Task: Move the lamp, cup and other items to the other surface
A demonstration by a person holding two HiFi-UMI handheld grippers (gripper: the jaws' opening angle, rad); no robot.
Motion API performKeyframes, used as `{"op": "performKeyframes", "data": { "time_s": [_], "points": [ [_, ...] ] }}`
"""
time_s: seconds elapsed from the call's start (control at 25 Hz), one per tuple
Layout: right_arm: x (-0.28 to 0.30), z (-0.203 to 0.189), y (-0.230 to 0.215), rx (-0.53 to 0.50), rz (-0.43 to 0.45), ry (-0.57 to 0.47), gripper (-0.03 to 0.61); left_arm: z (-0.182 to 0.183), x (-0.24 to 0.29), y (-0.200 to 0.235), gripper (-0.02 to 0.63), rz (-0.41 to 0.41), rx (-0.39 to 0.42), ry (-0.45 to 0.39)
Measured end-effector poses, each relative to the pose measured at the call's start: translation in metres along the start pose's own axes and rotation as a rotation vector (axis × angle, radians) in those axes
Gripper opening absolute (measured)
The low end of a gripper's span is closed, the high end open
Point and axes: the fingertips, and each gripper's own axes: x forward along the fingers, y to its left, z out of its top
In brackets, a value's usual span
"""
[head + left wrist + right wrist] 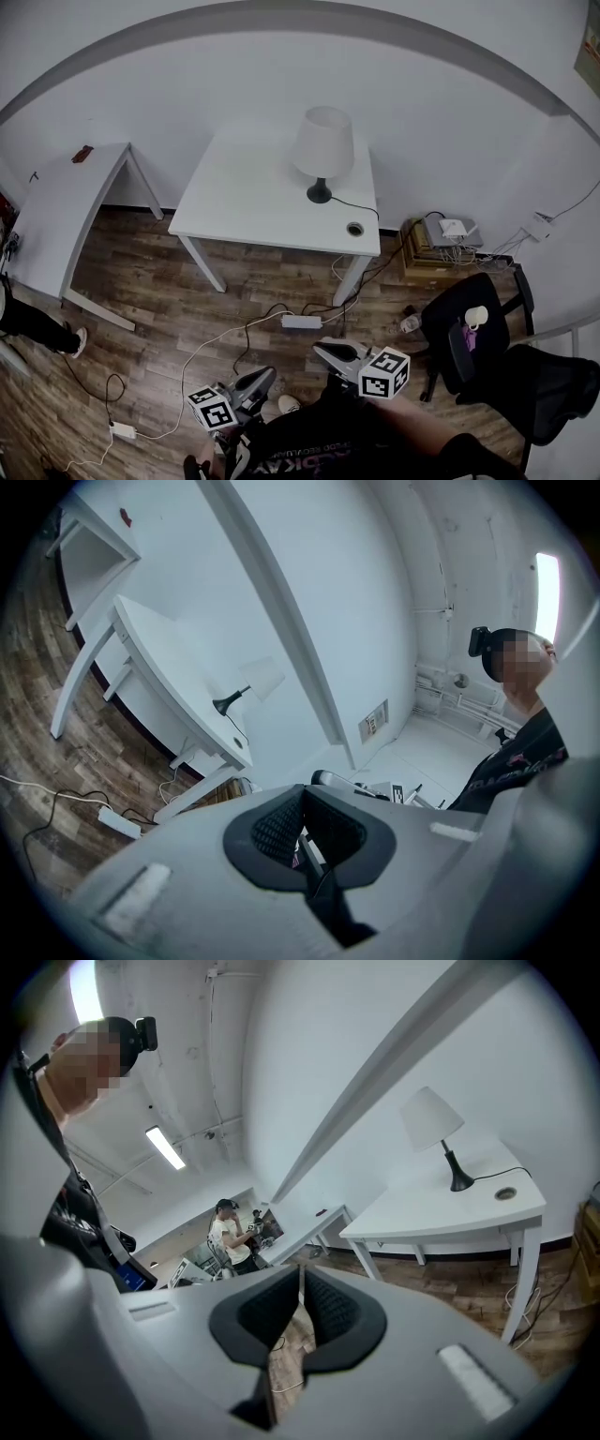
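A white-shaded lamp (322, 150) on a black base stands on the white table (253, 206) by the wall, its cord running off the right edge. The lamp also shows in the left gripper view (248, 688) and the right gripper view (436, 1129). A white cup (476, 316) rests on the black chair (487, 352) at the right. Both grippers are low near my body, far from the table. My left gripper (270, 373) (300, 794) is shut and empty. My right gripper (319, 347) (301, 1269) has its pads together with nothing between them.
A second white table (66, 216) stands at the left with a small red item (82, 154) on it. A power strip (301, 322) and cables lie on the wood floor. A low box with devices (448, 239) sits by the wall. Another person (230, 1232) stands far off.
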Motion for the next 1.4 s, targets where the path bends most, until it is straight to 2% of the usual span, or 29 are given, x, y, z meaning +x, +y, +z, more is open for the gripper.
{"op": "performKeyframes", "data": {
  "time_s": [0.12, 0.44, 0.68, 0.8, 1.08, 1.4],
  "points": [
    [0.005, 0.019, -0.026, -0.010, -0.029, -0.020, 0.058, 0.007, 0.001, 0.005, -0.006, 0.030, -0.001, -0.021],
    [0.017, 0.084, -0.129, -0.071, -0.177, -0.085, 0.078, 0.037, 0.011, 0.022, -0.006, 0.128, 0.001, -0.107],
    [0.024, 0.130, -0.216, -0.127, -0.294, -0.090, 0.097, 0.054, 0.048, 0.037, -0.006, 0.161, -0.014, -0.143],
    [0.034, 0.153, -0.261, -0.190, -0.342, -0.071, 0.103, 0.062, 0.070, 0.045, -0.006, 0.172, -0.025, -0.154],
    [0.083, 0.192, -0.367, -0.260, -0.385, 0.014, 0.134, 0.084, 0.098, 0.068, -0.006, 0.244, -0.064, -0.185],
    [0.140, 0.216, -0.447, -0.349, -0.425, 0.044, 0.173, 0.085, 0.105, 0.077, -0.006, 0.372, -0.112, -0.246]
  ]
}}
